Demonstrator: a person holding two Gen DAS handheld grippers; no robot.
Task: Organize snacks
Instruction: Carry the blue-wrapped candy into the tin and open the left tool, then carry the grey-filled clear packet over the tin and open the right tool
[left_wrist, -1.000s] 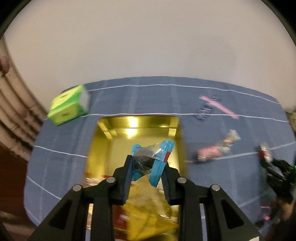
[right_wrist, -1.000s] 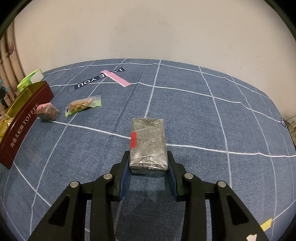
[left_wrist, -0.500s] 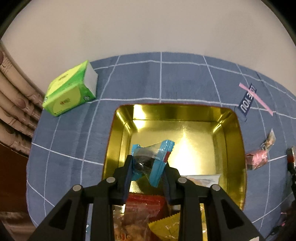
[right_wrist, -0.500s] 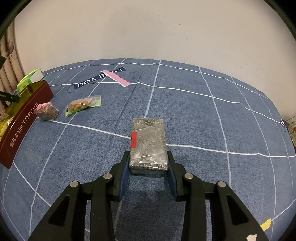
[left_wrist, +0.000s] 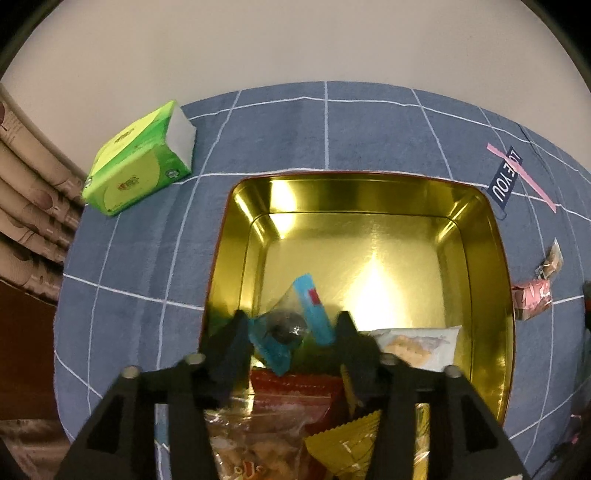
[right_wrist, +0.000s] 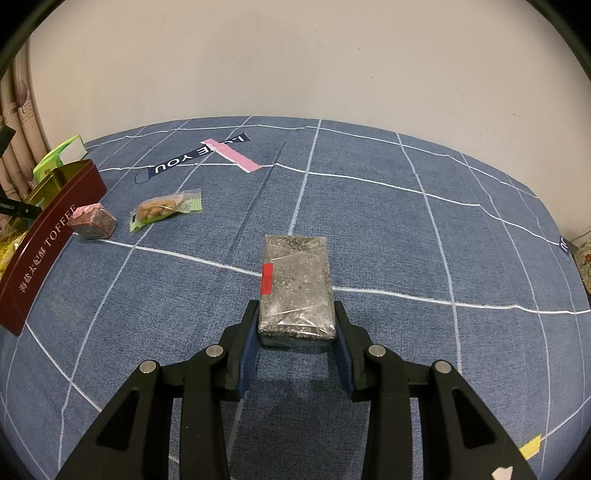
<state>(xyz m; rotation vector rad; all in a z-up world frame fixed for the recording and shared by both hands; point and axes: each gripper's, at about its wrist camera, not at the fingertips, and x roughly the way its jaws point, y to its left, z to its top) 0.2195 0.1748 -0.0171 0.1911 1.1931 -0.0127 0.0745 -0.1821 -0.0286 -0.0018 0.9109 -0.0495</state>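
So the left gripper (left_wrist: 291, 328) is mid-drop: its jaws have just been opening, and the blue candy (left_wrist: 291, 328) sits loose between them over the tin (left_wrist: 476, 229). Next it probably just lifts clear. The right gripper (right_wrist: 297, 332) is clamped on a grey bar (right_wrist: 295, 288) on the cloth (right_wrist: 406, 240), likely tin-bound. The tin's side reads "TOFFEE".
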